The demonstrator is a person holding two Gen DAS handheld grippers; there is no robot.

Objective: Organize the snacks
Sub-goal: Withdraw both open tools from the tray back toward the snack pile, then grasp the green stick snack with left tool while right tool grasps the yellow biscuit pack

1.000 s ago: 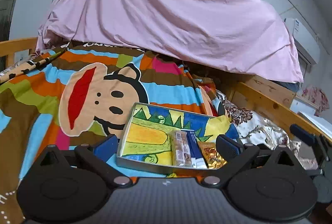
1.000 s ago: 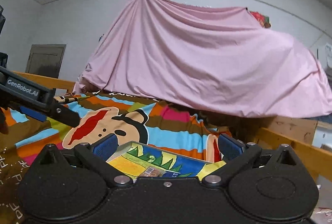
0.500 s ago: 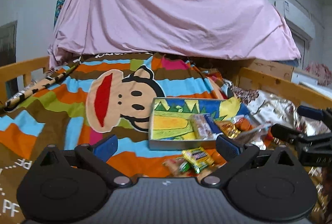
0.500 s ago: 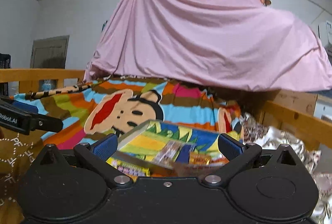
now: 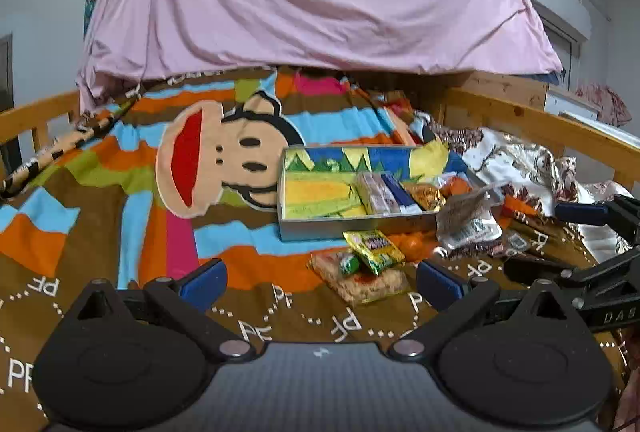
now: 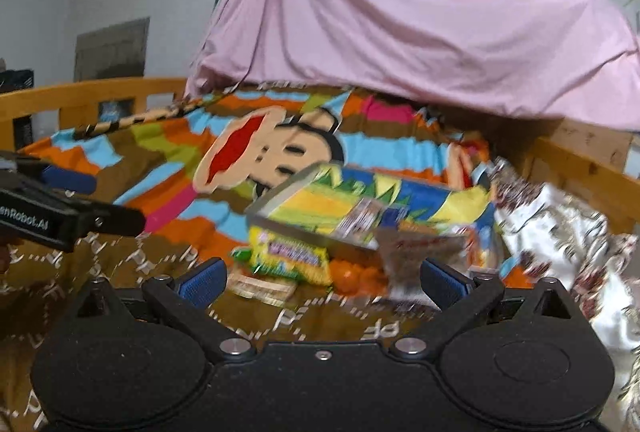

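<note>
A shallow tray (image 5: 352,228) with a colourful painted bottom lies flat on the bed, holding a few wrapped bars (image 5: 378,192) side by side at its right end. Just near of it lie loose snacks: a yellow packet (image 5: 374,246) overlapping a pale cracker pack (image 5: 360,282), small oranges (image 5: 412,243), and a crinkled silver wrapper (image 5: 466,222) to the right.

Even, soft indoor light is filling both views without harsh shadows. Motion blur is smearing the right wrist view, notably the snack packets (image 6: 288,258); fisheye distortion is bending the edges.
</note>
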